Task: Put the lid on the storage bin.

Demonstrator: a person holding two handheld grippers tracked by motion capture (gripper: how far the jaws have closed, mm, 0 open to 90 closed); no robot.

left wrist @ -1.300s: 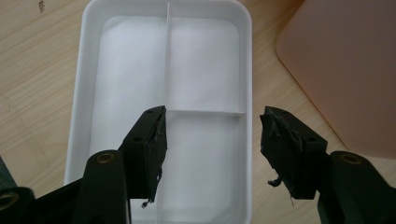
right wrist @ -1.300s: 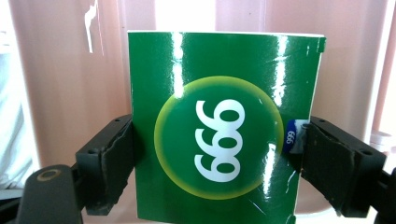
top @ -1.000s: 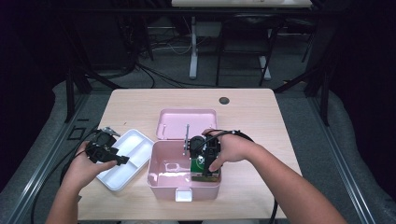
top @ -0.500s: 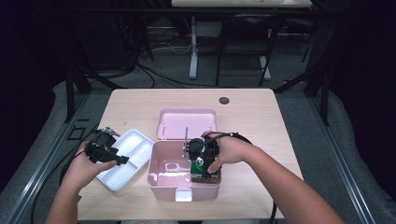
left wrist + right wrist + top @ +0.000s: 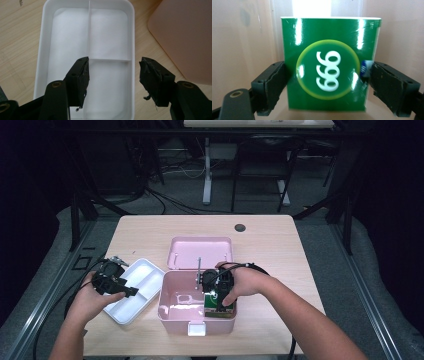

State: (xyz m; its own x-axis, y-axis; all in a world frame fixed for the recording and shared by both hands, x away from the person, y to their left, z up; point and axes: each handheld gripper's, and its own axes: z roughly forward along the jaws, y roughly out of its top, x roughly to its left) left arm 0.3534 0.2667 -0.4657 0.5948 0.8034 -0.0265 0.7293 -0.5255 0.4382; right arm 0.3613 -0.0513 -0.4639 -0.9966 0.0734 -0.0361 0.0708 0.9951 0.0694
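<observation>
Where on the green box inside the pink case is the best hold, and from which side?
Grip the green box across its two narrow side edges, coming straight down from above: the pink case walls block any sideways approach. The right gripper already straddles it that way, jaws at both edges.

Green box (image 5: pixel 328 63), pink case (image 5: pixel 176 306), white tray (image 5: pixel 45 50)

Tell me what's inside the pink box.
Inside the pink box, the right gripper clamps an upright green carton marked 999 at its right end. The floor to its left looks bare; under the carton and hand is hidden.
</observation>
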